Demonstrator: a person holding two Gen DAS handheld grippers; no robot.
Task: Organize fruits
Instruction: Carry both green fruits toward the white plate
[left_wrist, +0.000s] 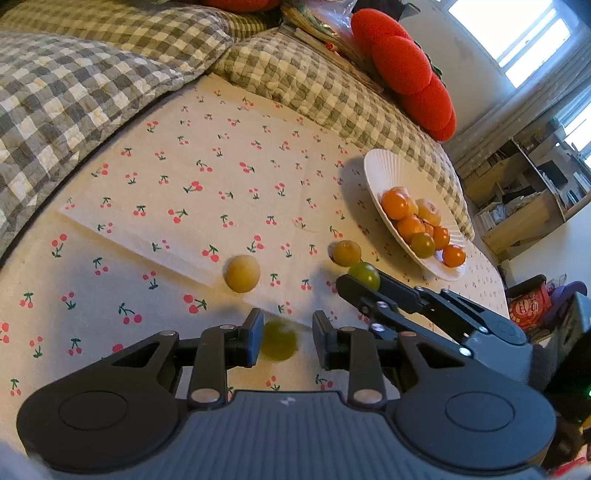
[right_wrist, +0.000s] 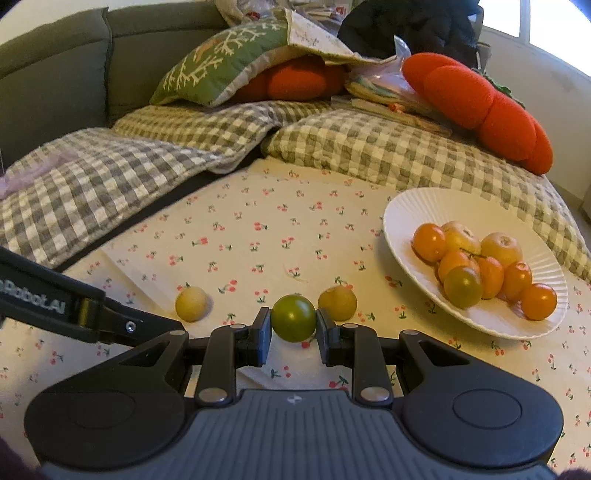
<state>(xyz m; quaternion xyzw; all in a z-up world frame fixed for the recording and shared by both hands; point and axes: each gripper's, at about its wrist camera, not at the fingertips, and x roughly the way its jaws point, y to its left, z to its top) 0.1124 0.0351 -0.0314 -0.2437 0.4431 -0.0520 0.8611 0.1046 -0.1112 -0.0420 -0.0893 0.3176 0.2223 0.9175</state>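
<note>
Progress: partial. The white fluted ceramic plate (right_wrist: 517, 328), at right of frame on the cherry-print cloth-covered table (right_wrist: 258, 236), already carried about eight orange and yellow fruits (right_wrist: 484, 266). Four fruits were outstanding.

The right tool (right_wrist: 293, 326) was pinching a round green fruit (right_wrist: 294, 317) between its pads, low over the table at lower centre.

The left tool (left_wrist: 284, 341) stood spread, straddling a blurred olive-green fruit (left_wrist: 279, 341); contact could not be confirmed.

Two round yellow fruits (right_wrist: 191, 303) (right_wrist: 338, 302) lay loose on the cloth, untouched, left and right of the held one.
</note>
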